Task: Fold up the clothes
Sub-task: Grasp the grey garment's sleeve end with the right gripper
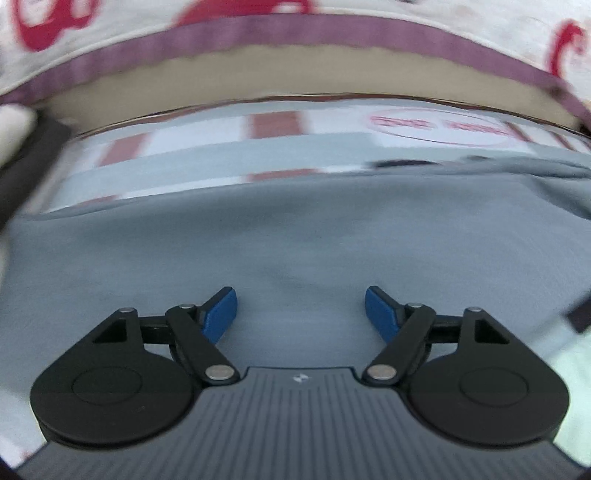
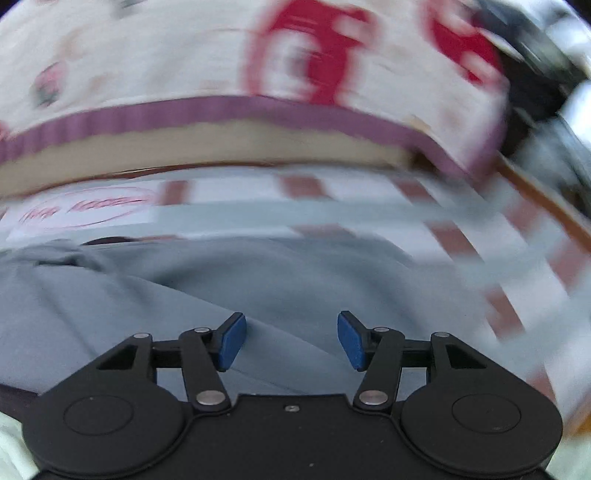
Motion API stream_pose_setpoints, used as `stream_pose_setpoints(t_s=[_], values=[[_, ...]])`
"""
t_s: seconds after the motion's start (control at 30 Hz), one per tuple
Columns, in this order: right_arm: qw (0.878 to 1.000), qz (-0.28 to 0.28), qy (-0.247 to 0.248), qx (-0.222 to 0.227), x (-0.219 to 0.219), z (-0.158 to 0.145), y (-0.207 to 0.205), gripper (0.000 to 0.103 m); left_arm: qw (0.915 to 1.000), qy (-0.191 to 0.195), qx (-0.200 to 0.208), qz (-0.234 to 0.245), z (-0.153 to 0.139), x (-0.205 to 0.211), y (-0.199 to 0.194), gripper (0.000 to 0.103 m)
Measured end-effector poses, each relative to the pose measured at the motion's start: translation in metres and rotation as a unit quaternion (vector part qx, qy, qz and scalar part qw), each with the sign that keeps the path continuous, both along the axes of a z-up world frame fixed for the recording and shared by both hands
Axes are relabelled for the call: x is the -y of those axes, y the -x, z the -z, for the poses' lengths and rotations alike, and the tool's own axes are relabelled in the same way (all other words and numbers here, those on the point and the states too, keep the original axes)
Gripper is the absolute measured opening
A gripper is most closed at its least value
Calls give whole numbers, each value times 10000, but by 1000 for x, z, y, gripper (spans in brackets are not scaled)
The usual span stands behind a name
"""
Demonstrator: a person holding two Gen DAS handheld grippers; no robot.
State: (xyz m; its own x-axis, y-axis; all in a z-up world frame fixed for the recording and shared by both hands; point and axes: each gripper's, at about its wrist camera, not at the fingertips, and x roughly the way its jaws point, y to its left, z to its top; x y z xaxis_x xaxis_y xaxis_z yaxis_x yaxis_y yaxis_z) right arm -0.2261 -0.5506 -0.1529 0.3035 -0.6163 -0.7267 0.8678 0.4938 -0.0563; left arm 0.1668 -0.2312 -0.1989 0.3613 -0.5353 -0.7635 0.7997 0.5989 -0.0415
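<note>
The left gripper stands with its jaws wide apart and nothing between the blue pads. Directly beneath and ahead of it lies the grey-blue garment, spread fairly flat. Past the garment's far edge is a striped tablecloth in pale blue, white and red-brown, bearing a red oval print ahead and to the right. Beyond that rises a cream cloth with red motifs, edged with a purple band.

The right gripper is likewise open, its pads apart and empty, above the same grey-blue garment. Here the fabric shows a diagonal fold running between the fingers. The striped tablecloth lies ahead and to the right, heavily blurred. The cream cloth fills the far view.
</note>
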Motion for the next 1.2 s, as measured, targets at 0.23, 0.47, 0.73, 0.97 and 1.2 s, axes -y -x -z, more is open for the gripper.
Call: stream_pose_setpoints(t_s=[0.23, 0.47, 0.73, 0.97, 1.2], values=[[9846, 700, -813, 1380, 15, 16, 69, 57, 9917, -61, -720, 1067, -12, 77, 57, 76], [9860, 1194, -144, 1158, 1, -6, 76, 60, 9677, 395, -832, 2346, -52, 163, 115, 76], [8933, 2412, -2416, 2924, 32, 25, 148, 62, 9446, 369, -1085, 3075, -28, 207, 179, 75], [9373, 1439, -1567, 2761, 61, 13, 102, 7, 9311, 676, -1241, 3362, -22, 238, 198, 75], [9903, 709, -851, 841, 112, -9, 37, 5, 9299, 1205, -1683, 3041, -24, 267, 185, 75]])
